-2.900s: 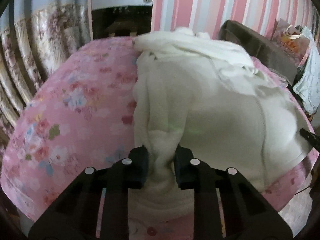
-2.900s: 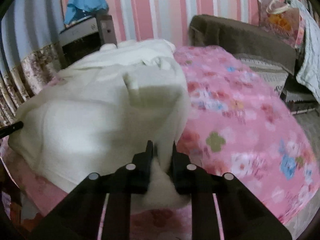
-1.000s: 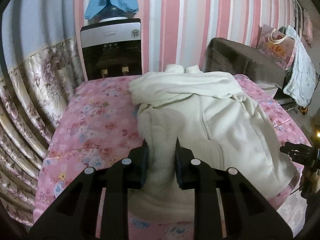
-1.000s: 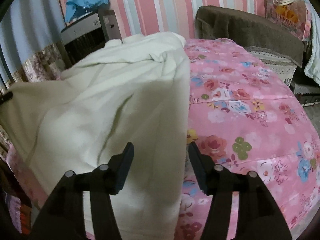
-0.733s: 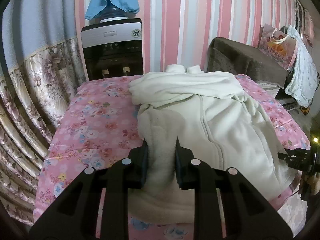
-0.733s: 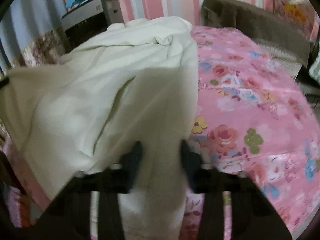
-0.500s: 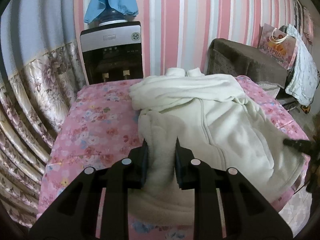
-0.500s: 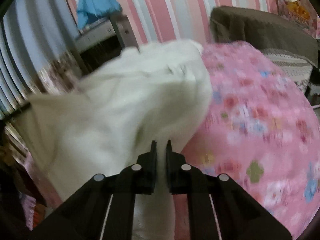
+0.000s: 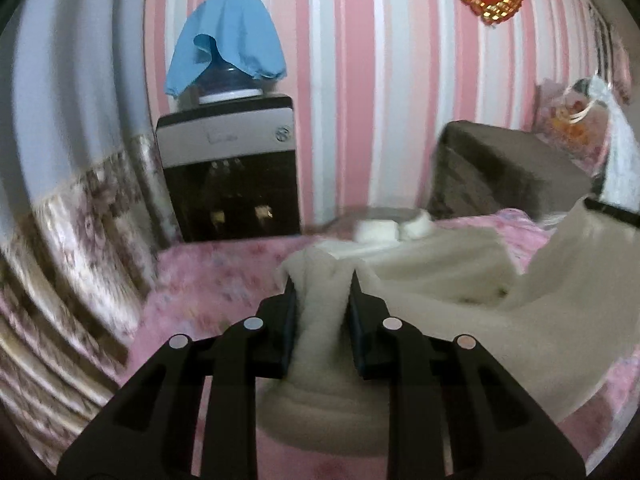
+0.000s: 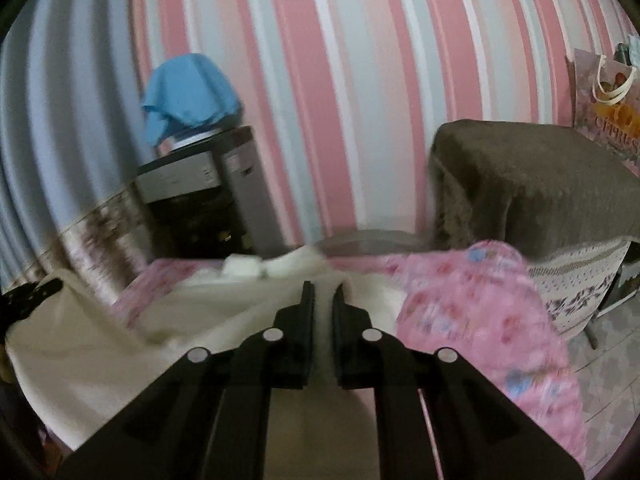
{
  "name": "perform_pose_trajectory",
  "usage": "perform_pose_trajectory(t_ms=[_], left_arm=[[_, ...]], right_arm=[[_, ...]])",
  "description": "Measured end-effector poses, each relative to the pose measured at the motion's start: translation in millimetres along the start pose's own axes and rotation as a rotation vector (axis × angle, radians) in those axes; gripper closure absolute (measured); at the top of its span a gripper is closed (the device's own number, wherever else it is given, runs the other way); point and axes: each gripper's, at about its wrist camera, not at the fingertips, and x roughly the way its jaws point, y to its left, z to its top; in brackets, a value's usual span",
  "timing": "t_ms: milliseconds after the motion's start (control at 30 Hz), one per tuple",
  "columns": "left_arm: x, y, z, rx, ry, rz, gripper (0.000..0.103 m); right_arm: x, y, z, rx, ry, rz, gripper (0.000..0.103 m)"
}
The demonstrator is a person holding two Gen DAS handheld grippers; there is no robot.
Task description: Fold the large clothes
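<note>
Fleece garment (image 9: pixel 460 312) pinched between both grippers' fingers (image 9: pixel 286 320).

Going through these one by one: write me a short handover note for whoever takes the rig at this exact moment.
Left gripper: shut on a thick bunch of the cream fleece garment.
Right gripper: shut on the garment's other near corner, jaws almost closed.
Garment: near edge lifted off the pink floral bed cover, far part lying on it.
Done: both corners gripped and raised.
Left: carry the near edge to the far end, lay it down, release; further folds likely.
</note>
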Motion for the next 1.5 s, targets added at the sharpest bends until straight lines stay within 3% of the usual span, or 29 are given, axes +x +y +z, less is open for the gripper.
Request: perform_pose_trajectory(t_ms=[167, 300, 433, 467, 500, 533, 567, 600, 633, 767, 867, 967, 1033, 1100, 1167, 1200, 1367, 1500], left_arm=[[91, 12, 20, 0.03, 0.079, 0.094, 0.08], [172, 15, 4, 0.041, 0.206, 0.079, 0.079], [216, 7, -13, 0.098, 0.266, 0.127, 0.075], [220, 8, -14, 0.095, 0.27, 0.13, 0.073], [221, 9, -13, 0.086, 0.275, 0.134, 0.065], [218, 12, -11, 0.074, 0.275, 0.148, 0.042], [211, 14, -8, 0.069, 0.266, 0.165, 0.027], [201, 17, -5, 0.066, 0.242, 0.168, 0.005], [193, 18, -3, 0.066, 0.219, 0.163, 0.003], [168, 25, -1, 0.049, 0.214, 0.155, 0.003], [158, 27, -8, 0.026, 0.233, 0.108, 0.003], [159, 18, -14, 0.035, 0.254, 0.103, 0.008], [161, 10, -18, 0.043, 0.262, 0.074, 0.034], [166, 5, -21, 0.047, 0.282, 0.058, 0.045], [167, 4, -22, 0.041, 0.289, 0.049, 0.059], [166, 6, -22, 0.022, 0.292, 0.017, 0.068], [154, 10, 7, 0.004, 0.252, -0.049, 0.08], [172, 18, 50, -0.009, 0.207, 0.0, 0.082]], right_arm=[[72, -30, 23, 0.018, 0.066, -0.099, 0.095], [132, -48, 8, 0.018, 0.175, -0.138, 0.095], [173, -60, -16, -0.009, 0.265, -0.169, 0.092], [177, -62, -20, -0.003, 0.277, -0.149, 0.089], [176, -63, -21, 0.004, 0.274, -0.133, 0.086], [172, -65, -20, 0.016, 0.264, -0.113, 0.076], [163, -67, -18, 0.041, 0.248, -0.065, 0.069], [156, -66, -17, 0.061, 0.234, -0.034, 0.043], [146, -65, -15, 0.074, 0.209, -0.022, 0.029], [104, -57, -10, 0.072, 0.13, 0.014, 0.028], [93, -57, -20, 0.075, 0.139, -0.006, 0.027], [101, -57, -38, 0.096, 0.207, 0.0, 0.027], [112, -56, -52, 0.091, 0.254, -0.018, 0.027], [120, -55, -64, 0.079, 0.28, -0.03, 0.028], [122, -54, -69, 0.101, 0.294, 0.015, 0.063], [118, -50, -68, 0.093, 0.285, 0.032, 0.089], [98, -41, -27, 0.102, 0.167, 0.102, 0.089], [105, -56, 37, 0.183, 0.06, 0.126, 0.09]])
